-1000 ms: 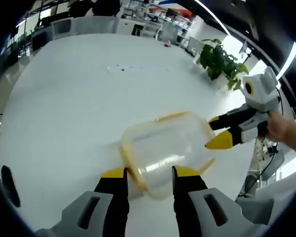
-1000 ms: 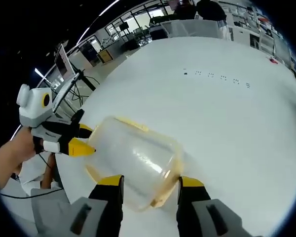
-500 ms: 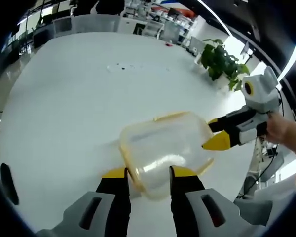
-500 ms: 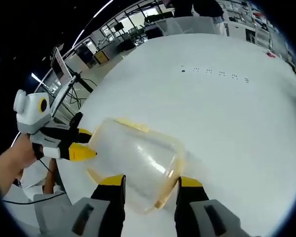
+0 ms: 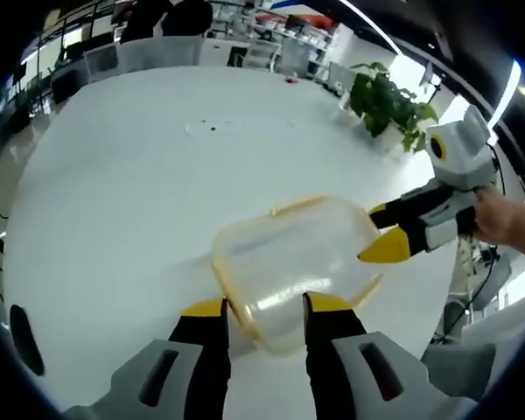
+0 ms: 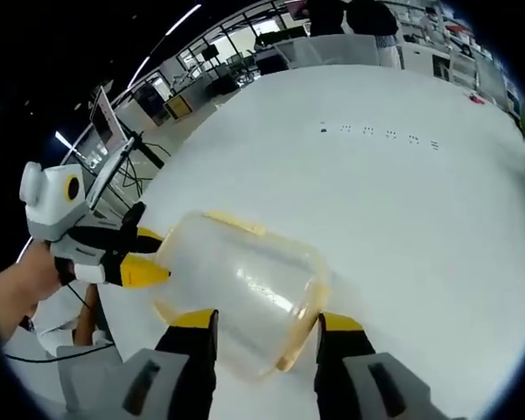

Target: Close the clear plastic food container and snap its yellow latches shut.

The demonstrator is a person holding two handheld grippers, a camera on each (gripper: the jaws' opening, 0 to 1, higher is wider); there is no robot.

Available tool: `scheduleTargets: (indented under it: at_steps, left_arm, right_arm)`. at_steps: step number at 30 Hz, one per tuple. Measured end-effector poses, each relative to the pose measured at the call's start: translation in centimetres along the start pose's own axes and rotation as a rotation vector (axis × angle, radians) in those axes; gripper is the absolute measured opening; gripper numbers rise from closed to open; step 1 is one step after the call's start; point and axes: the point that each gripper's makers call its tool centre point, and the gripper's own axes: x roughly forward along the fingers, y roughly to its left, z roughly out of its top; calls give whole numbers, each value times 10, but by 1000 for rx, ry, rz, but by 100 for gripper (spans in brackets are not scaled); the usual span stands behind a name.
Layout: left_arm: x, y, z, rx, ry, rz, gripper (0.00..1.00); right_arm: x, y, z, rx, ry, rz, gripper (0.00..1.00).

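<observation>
Two grippers hold a clear container over a white table.

In the left gripper view, the container (image 5: 289,262) sits centre frame on the table (image 5: 131,175), clasped at its near end by the left gripper (image 5: 262,308); the right gripper (image 5: 394,232) pinches its right edge. In the right gripper view, its jaws straddle the container's lower end.

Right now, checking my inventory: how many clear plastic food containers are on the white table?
1. The clear plastic food container with yellow trim lies on the round white table, between the left tool and right tool.
</observation>
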Motion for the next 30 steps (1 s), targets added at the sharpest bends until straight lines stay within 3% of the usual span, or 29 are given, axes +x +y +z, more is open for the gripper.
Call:
scheduleTargets:
  at_steps: [16,30]
  left_arm:
    - [1,1,3,-14,6,-48,34]
    - [0,-1,-1,36,30,-58,38]
  right_arm:
    - [-3,-1,1,-52,8,-1,45]
    - [-10,-5,3,-133,23,-15,49]
